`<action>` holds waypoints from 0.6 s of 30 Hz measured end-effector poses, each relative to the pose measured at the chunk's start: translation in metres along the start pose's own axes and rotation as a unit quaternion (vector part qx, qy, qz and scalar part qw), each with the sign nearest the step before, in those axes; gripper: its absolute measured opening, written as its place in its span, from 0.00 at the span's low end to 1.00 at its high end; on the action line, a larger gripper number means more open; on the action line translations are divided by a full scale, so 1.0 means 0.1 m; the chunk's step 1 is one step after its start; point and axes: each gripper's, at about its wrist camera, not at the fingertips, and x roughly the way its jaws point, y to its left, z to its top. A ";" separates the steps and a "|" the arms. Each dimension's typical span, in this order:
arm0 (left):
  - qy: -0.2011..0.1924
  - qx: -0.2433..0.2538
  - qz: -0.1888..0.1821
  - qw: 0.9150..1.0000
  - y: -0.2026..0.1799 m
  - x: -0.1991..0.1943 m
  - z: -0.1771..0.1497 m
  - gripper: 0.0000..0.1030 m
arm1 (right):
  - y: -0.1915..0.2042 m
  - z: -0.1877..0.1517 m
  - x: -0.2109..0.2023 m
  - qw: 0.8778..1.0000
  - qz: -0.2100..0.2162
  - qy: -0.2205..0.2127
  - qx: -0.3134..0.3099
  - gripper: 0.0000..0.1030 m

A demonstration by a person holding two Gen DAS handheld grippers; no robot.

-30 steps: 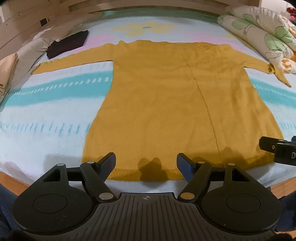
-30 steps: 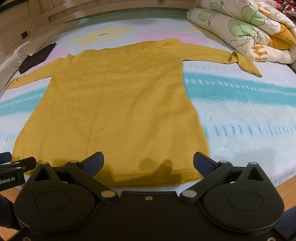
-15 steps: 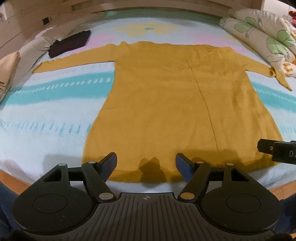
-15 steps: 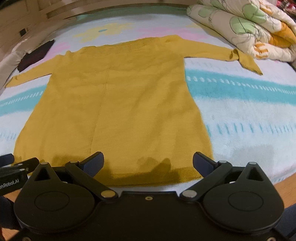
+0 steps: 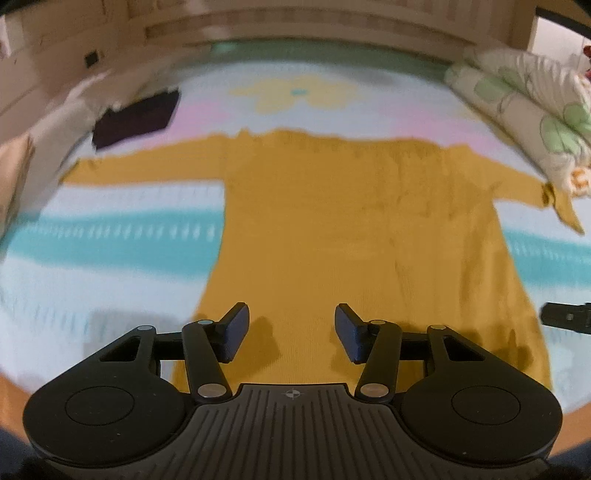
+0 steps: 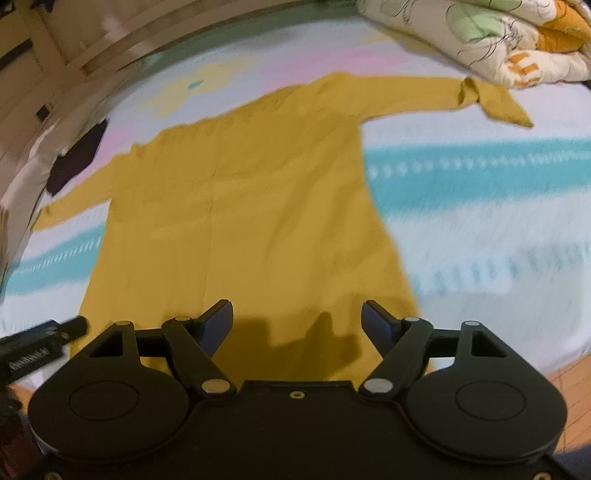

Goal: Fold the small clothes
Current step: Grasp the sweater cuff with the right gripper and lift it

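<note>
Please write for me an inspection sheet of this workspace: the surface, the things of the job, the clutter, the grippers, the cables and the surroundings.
Surface: bed blanket, white with teal stripes, pink band and a yellow flower.
Job's things: yellow sweater spread flat, unfolded, both sleeves stretched out; the right cuff is turned over.
Clutter: dark folded cloth on the far left of the blanket; floral quilt bundled at the far right, close to the right cuff.
Grippers: left gripper and right gripper both over the sweater's hem, fingers apart and holding nothing; both have just been closing.
Cables: nothing seen.
Surroundings: wooden bed frame behind the bed; picture blurred.
</note>
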 end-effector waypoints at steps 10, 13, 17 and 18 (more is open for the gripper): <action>-0.040 0.039 -0.003 0.998 -0.25 0.32 0.89 0.49 | -1.01 1.07 0.12 0.994 -0.036 -0.049 0.091 0.68; -0.043 0.047 0.005 0.998 -0.33 0.50 1.06 0.49 | -1.38 1.30 0.25 0.988 -0.066 -0.067 0.125 0.68; -0.037 0.051 0.013 0.998 -0.43 0.75 1.19 0.49 | -1.90 1.51 0.47 0.974 -0.105 -0.079 0.183 0.64; -0.034 0.048 0.013 0.998 -0.43 0.80 1.21 0.49 | -2.03 1.54 0.52 0.970 -0.103 -0.082 0.203 0.61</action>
